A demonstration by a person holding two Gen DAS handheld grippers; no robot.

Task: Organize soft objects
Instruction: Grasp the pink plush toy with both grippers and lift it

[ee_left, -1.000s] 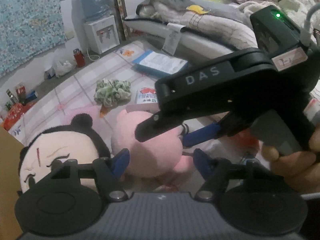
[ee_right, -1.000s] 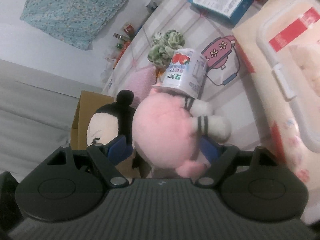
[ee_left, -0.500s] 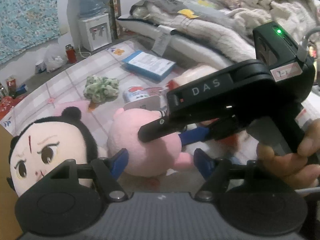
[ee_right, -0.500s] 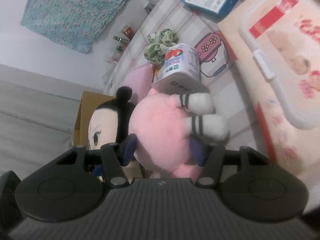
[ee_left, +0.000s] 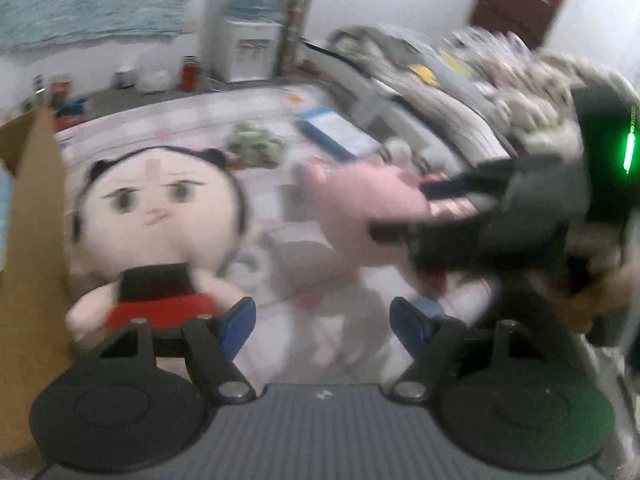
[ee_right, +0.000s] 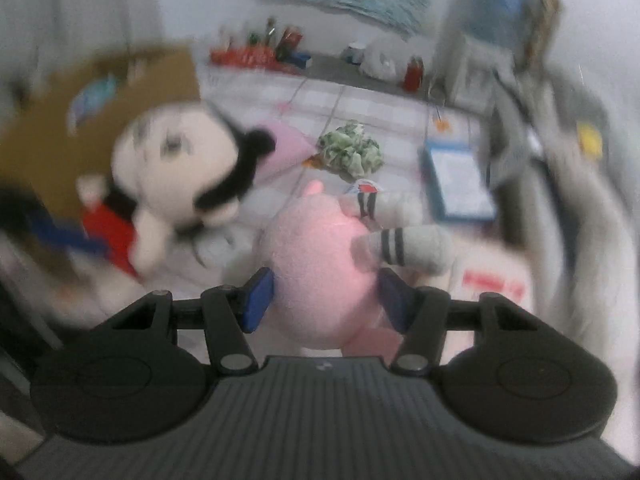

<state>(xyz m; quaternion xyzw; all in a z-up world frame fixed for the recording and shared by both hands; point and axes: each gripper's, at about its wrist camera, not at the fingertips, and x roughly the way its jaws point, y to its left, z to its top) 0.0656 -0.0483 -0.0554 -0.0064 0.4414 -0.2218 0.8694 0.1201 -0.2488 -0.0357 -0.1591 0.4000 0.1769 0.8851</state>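
The right gripper (ee_right: 326,300), clenched on the pink plush (ee_right: 320,264), has it up off the mat beside the doll (ee_left: 156,216), the left gripper (ee_left: 322,322) hangs released with nothing between its fingers, so next looks like carrying it to the box (ee_right: 100,120)

Background's kinda blurry but there's a water dispenser (ee_left: 250,46) against the back wall, with a red bottle (ee_left: 188,78) on the floor just beside it. A teal patterned cloth (ee_left: 96,4) hangs on the wall. A blue-edged booklet (ee_right: 460,178) lies flat on the checked play mat (ee_right: 360,108), and bedding (ee_left: 432,84) is piled up off to the right.
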